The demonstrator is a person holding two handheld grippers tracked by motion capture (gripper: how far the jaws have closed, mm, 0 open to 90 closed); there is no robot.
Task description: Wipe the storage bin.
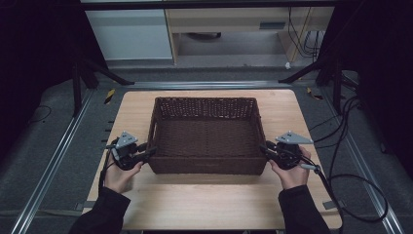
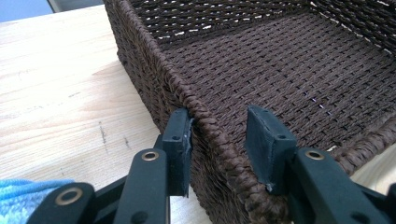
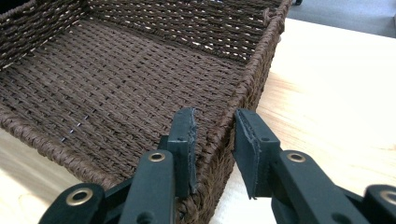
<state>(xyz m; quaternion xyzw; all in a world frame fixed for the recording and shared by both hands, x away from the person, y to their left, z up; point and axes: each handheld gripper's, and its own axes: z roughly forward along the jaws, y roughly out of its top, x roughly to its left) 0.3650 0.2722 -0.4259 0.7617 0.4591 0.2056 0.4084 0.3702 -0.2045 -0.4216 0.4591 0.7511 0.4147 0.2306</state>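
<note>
Two dark sleeves come in at the bottom of the high view, each hand holding a gripper. At the lower left of that frame the left gripper [image 1: 144, 155] sits at the left wall of the brown woven basket [image 1: 207, 168]. At the lower right the right gripper [image 1: 269, 150] sits at the right wall.

From the left gripper view, the left gripper [image 2: 224, 140] has its jaws partly open, one on each side of the basket [image 2: 280, 70] rim. The outer pad [image 2: 180, 144] touches the outside of the wall. The inner pad [image 2: 266, 140] stands a little apart from it, so the wall is not squeezed.

From the right gripper view, the right gripper [image 3: 214, 144] also straddles the basket [image 3: 116, 79] rim. Its jaws are partly open, with a pad [image 3: 184, 140] on the inside against the weave and a pad [image 3: 250, 149] on the outside just off it. It is not a firm grip.

No words or labels can be read anywhere.

The basket sits in the middle of the light wooden table [image 1: 204, 204]. Bare wood runs along the bottom of the high view and in strips at the left and right. Black cables [image 1: 350, 185] lie at the lower right.
</note>
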